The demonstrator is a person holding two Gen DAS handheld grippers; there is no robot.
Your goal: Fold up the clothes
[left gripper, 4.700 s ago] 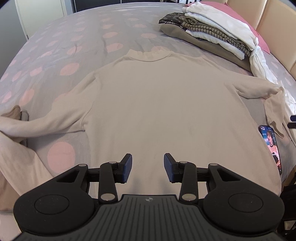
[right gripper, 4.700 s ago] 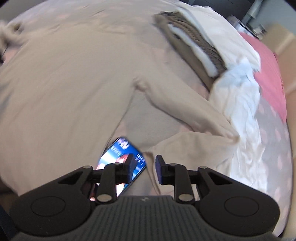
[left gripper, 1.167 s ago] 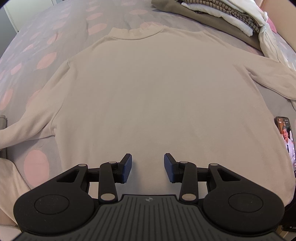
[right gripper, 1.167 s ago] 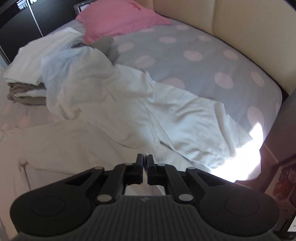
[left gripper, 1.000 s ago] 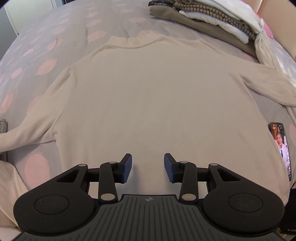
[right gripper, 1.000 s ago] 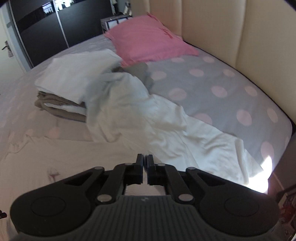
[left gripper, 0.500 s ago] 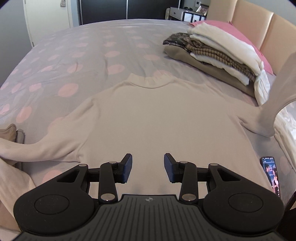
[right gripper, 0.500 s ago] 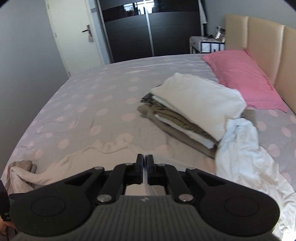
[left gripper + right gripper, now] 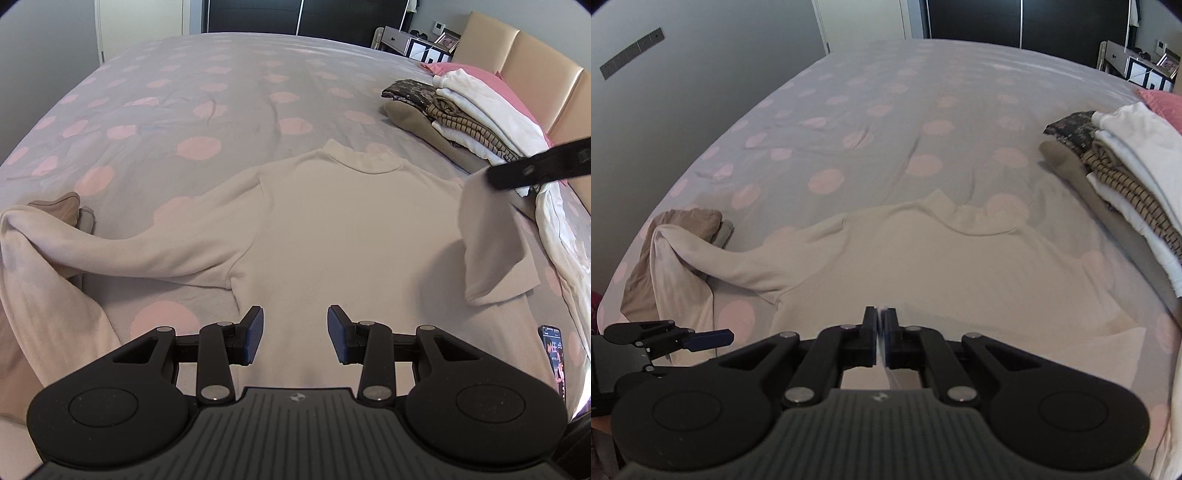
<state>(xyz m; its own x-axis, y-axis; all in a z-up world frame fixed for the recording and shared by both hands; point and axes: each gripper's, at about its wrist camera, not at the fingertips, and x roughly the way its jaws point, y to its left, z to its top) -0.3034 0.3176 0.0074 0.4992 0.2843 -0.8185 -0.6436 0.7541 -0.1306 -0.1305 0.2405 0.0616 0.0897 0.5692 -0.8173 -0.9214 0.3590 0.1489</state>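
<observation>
The left gripper (image 9: 295, 334) hangs with jaws wide apart over the hem of the cream sweater (image 9: 351, 236), touching nothing. The right gripper (image 9: 881, 338) is clamped on the sweater's sleeve (image 9: 487, 236), lifted. Collar points away. Only the left view shows the phone (image 9: 554, 350).

A wide bed (image 9: 229, 74) with a grey cover dotted in pink carries everything. A cream long-sleeved top (image 9: 351, 229) lies spread flat near its front edge, collar pointing away. A stack of folded clothes (image 9: 465, 114) sits on the right side by a pink pillow (image 9: 491, 79). A phone (image 9: 554, 350) rests at the front right, and a tan garment (image 9: 690, 221) lies bunched at the left edge.
</observation>
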